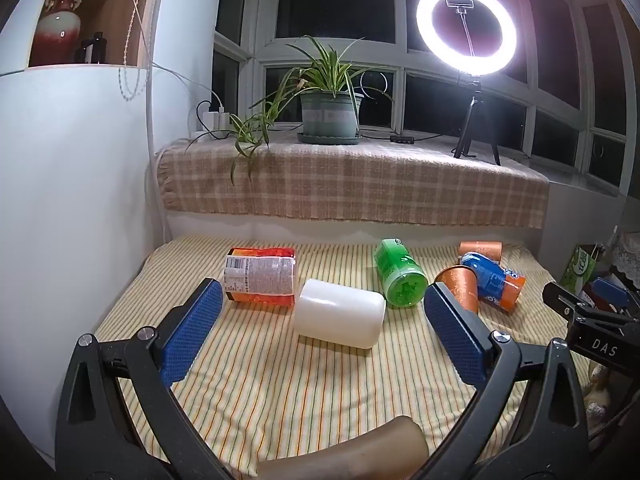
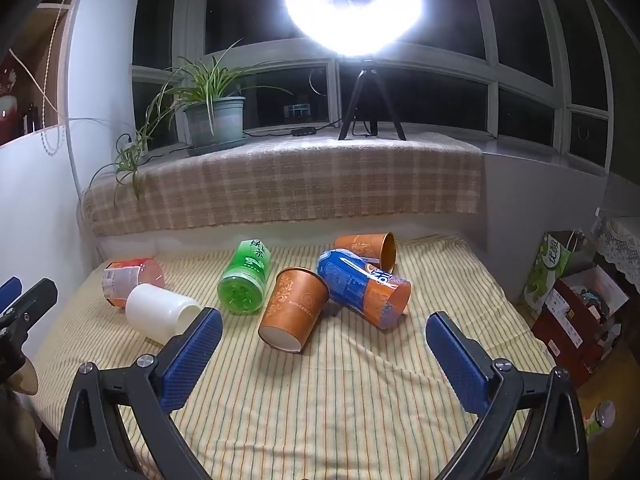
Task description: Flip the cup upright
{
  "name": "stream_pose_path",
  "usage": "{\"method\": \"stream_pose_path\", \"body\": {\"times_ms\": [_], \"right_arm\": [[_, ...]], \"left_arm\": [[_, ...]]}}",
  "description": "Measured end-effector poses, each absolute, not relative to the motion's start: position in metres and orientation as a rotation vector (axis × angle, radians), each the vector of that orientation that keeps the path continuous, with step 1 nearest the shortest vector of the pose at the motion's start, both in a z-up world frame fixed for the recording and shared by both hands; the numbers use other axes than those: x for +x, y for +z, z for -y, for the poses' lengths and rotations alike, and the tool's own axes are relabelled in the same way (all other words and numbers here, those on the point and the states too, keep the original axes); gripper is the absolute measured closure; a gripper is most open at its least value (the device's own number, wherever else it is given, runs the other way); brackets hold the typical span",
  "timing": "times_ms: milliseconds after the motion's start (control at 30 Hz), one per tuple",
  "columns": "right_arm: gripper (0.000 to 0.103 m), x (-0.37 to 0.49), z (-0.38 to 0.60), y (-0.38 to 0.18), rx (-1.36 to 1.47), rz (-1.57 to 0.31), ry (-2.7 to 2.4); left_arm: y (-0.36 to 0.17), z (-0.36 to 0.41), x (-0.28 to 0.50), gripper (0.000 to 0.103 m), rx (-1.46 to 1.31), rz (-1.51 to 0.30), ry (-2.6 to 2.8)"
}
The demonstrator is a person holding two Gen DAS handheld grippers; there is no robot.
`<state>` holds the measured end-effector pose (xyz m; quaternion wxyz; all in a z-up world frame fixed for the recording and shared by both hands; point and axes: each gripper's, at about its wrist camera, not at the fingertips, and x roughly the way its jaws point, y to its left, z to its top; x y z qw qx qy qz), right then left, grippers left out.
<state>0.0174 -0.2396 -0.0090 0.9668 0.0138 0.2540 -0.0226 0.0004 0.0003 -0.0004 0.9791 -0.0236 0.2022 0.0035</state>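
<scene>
Two grippers, left (image 1: 323, 312) and right (image 2: 324, 332), spread wide, grasping nothing; orange cup (image 2: 293, 309) tipped at right's twelve o'clock.

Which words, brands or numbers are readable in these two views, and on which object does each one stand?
"DAS": on the right gripper body, seen from the left wrist.
"RONGZHUAN", uncertain: on the near orange paper cup.
Chinese characters, not readable for me: green bottle, green paper bag.
Too blurred: blue and orange can, red-orange bottle's label.
</scene>
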Motion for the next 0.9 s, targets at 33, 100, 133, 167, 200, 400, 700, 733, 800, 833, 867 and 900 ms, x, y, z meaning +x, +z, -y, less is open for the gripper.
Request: {"method": "stream_pose_path", "body": {"times_ms": [33, 100, 133, 167, 200, 400, 700, 733, 800, 833, 867, 900], "right_arm": [[0.0, 0.0171, 0.2398, -0.0088, 0.03, -0.513, -0.047], [0.0, 0.0177, 0.2396, -0.0089, 0.029, -0.515, -0.048], [0.0, 0.0174, 0.2399, -0.0089, 0.027, -0.515, -0.048], [0.0, 0.0174, 0.2396, -0.009, 0.027, -0.516, -0.048], [0.0, 0.0178, 0.2396, -0.0093, 0.027, -0.517, -0.049], [0.0, 0.0177, 0.2399, -0.0099, 0.027, -0.515, -0.047], [0.0, 0.0176, 0.2401, -0.0102, 0.029, -0.516, -0.047], [0.0, 0.0183, 0.2403, -0.0108, 0.029, -0.516, -0.047], [0.0, 0.0183, 0.2401, -0.0107, 0.029, -0.516, -0.048], [0.0, 0.0181, 0.2405, -0.0109, 0.029, -0.516, -0.048], [0.0, 0.018, 0.2405, -0.011, 0.029, -0.515, -0.048], [0.0, 0.0178, 0.2407, -0.0109, 0.029, -0.515, -0.047]], "left_arm": [[-0.0004, -0.0003, 0.0003, 0.001, -0.048, -0.407, 0.007], [-0.0003, -0.0003, 0.0002, 0.001, -0.048, -0.406, 0.007], [-0.0004, -0.0003, 0.0002, 0.001, -0.048, -0.406, 0.007], [-0.0004, -0.0003, 0.0001, 0.001, -0.048, -0.406, 0.007], [-0.0003, -0.0003, 0.0002, 0.001, -0.048, -0.406, 0.007], [-0.0005, -0.0004, 0.0003, 0.001, -0.049, -0.405, 0.008], [-0.0004, -0.0006, 0.0001, 0.001, -0.049, -0.405, 0.005], [-0.0004, -0.0006, 0.0001, 0.001, -0.049, -0.404, 0.006], [-0.0004, -0.0006, 0.0002, 0.001, -0.049, -0.404, 0.006], [-0.0005, -0.0007, 0.0001, 0.001, -0.05, -0.404, 0.006], [-0.0004, -0.0006, 0.0, 0.001, -0.05, -0.404, 0.006], [-0.0005, -0.0005, 0.0001, 0.001, -0.05, -0.404, 0.006]]}}
